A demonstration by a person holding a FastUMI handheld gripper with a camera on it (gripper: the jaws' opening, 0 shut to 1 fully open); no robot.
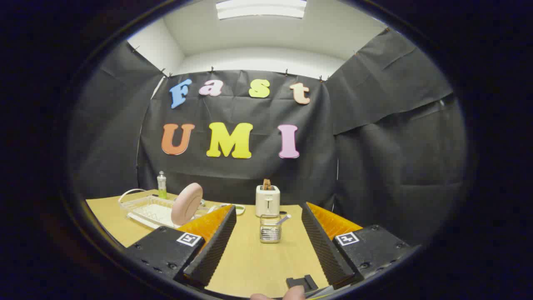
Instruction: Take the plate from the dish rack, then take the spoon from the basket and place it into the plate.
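Note:
A pink plate point(187, 203) stands on edge, leaning, in a clear dish rack point(145, 207) at the far left of the wooden table point(254, 262). A small wire basket point(270, 228) stands ahead of the fingers, in line with the gap between them, and a spoon point(283, 219) sticks out of its top to the right. My gripper point(268, 210) is open with nothing between its fingers. It hovers over the table short of the basket, and the plate is beyond the left finger point(212, 241).
A white toaster point(267, 200) with toast in it stands just behind the basket. A small green bottle point(161, 185) is behind the rack. A low white and green object point(239, 208) lies left of the toaster. A fingertip point(277, 295) shows beneath the gripper.

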